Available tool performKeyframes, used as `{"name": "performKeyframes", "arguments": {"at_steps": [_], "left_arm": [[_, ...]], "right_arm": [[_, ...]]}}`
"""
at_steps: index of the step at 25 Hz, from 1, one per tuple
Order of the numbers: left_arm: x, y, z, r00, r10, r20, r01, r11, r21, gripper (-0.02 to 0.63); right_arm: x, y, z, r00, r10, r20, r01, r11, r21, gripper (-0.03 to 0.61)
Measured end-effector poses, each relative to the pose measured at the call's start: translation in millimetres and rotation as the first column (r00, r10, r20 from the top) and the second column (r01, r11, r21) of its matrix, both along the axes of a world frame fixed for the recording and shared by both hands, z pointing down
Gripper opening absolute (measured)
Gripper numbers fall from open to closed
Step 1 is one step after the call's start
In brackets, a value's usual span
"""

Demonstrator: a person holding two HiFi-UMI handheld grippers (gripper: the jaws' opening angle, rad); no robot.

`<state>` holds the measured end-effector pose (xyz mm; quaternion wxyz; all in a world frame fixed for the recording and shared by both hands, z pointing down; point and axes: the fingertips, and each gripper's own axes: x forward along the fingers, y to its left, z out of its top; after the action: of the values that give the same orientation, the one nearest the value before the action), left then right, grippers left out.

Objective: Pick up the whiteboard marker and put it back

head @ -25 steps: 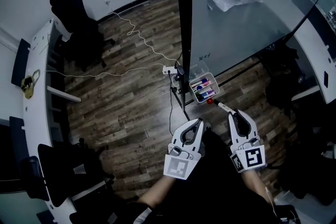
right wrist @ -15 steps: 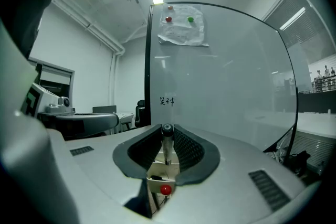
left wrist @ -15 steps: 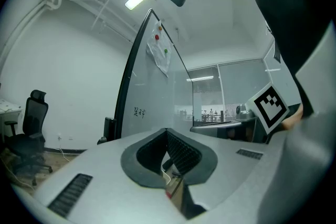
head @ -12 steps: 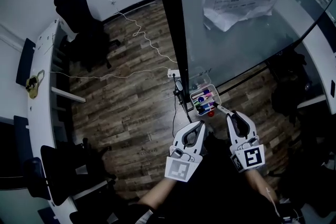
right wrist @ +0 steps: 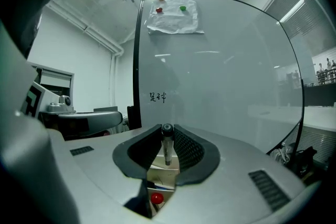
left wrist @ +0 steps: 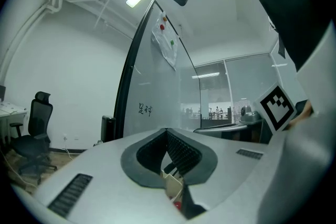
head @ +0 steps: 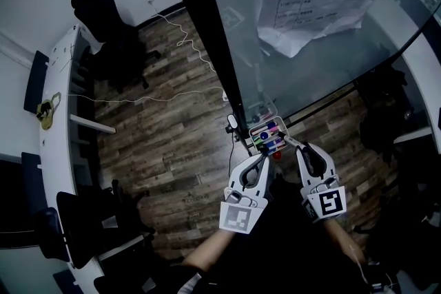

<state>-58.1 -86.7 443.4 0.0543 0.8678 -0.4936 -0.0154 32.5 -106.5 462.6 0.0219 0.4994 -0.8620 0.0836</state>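
A white whiteboard marker (head: 289, 142) with a dark cap juts forward out of my right gripper (head: 302, 148), which is shut on it. Its tip reaches the near edge of the clear pen tray (head: 263, 124), which holds several coloured markers at the foot of the glass whiteboard (head: 331, 65). In the right gripper view the marker (right wrist: 167, 147) stands clamped between the jaws, with the tray (right wrist: 161, 174) just below. My left gripper (head: 262, 160) hangs beside the tray's near left corner, shut and holding nothing. Its closed tips (left wrist: 167, 131) point at the board.
Papers (head: 310, 3) hang high on the board under red and green magnets. A red knob (head: 277, 155) sits under the tray. A power strip and white cable (head: 186, 51) lie on the wood floor. An office chair (head: 103, 31) and a long desk (head: 52, 148) stand to the left.
The board and tray have drawn nearer. My right gripper has carried the marker forward, from short of the tray to its near edge. The left gripper has kept pace, still shut.
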Motion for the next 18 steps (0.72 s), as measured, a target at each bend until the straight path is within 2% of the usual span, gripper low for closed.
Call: {"name": "performKeyframes", "arguments": {"at_steps": [3,9,18], "left_arm": [[0.5,-7.9,6.5,1.0,-0.005,0.01,0.005,1.0,-0.01,0.008],[1.1,-21.4,11.8,1.0,-0.013,0.017,0.013,1.0,-0.01,0.008],[6.9,-38.8,17.1,1.0,-0.012,0.026,0.012,1.0,0.008,0.008]], "right_arm": [[2.8,-1.8,13.3,0.999,-0.014,-0.031,0.014,1.0,-0.022,0.083],[1.0,-12.9,14.5,1.0,-0.01,-0.018,0.01,1.0,-0.008,0.083],[-2.2,-27.2,31.5,1.0,-0.016,-0.023,0.015,0.999,-0.035,0.083]]}}
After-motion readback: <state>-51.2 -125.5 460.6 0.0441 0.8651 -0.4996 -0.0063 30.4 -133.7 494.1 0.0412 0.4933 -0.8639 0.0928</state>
